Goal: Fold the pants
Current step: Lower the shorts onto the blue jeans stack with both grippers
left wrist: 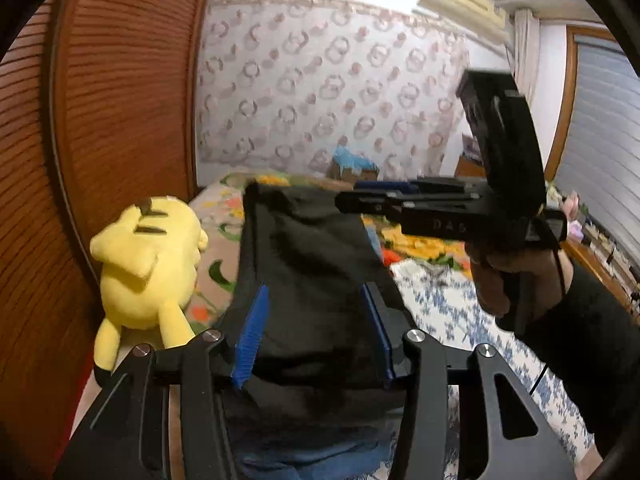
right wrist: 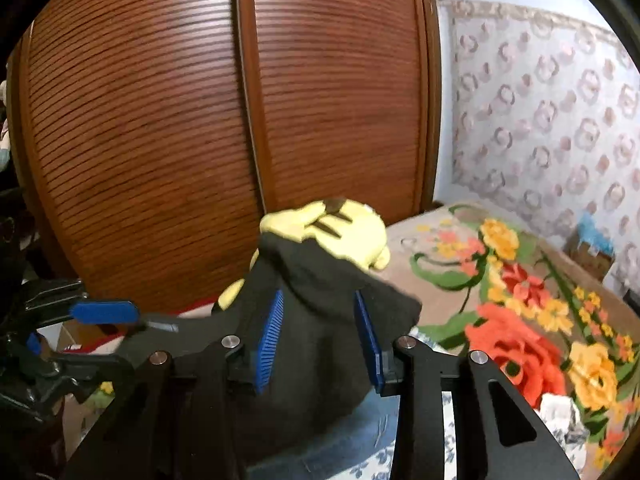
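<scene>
The black pants (left wrist: pixel 312 260) lie as a folded bundle on the bed, on top of blue denim (left wrist: pixel 312 456). My left gripper (left wrist: pixel 316 334) stands open, its blue pads on either side of the near end of the bundle without pressing on it. In the right wrist view the black pants (right wrist: pixel 316 320) sit between the parted pads of my right gripper (right wrist: pixel 320 336), which is open too. The right gripper (left wrist: pixel 360 194), held by a hand in a dark sleeve, hovers over the far right of the pants. The left gripper (right wrist: pixel 72 326) shows at the left edge.
A yellow plush toy (left wrist: pixel 148 268) (right wrist: pixel 352 228) sits right beside the pants against the brown slatted wardrobe (right wrist: pixel 200 120). A floral blanket (right wrist: pixel 520 280) covers the bed, with a blue-and-white patterned cloth (left wrist: pixel 440 300) nearer. A cardboard box (left wrist: pixel 352 168) stands by the far wall.
</scene>
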The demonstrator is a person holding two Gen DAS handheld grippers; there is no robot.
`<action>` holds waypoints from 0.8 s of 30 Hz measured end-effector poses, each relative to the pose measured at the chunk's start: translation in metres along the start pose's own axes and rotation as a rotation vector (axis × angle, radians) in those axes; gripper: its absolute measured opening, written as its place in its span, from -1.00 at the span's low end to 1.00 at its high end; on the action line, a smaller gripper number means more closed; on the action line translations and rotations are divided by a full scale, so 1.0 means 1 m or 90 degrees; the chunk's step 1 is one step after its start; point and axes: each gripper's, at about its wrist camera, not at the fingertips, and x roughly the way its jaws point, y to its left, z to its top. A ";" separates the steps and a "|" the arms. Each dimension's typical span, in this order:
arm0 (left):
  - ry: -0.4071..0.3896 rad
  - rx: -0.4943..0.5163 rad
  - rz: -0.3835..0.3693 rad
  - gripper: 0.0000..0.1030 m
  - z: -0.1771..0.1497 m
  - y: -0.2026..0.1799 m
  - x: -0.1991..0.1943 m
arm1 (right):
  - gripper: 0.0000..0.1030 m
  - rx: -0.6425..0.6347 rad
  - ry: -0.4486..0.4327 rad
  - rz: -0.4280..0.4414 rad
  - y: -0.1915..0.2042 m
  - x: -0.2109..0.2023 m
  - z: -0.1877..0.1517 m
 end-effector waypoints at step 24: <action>0.068 -0.020 0.025 -0.06 -0.032 0.006 0.028 | -0.26 0.060 0.031 -0.043 -0.021 0.051 -0.005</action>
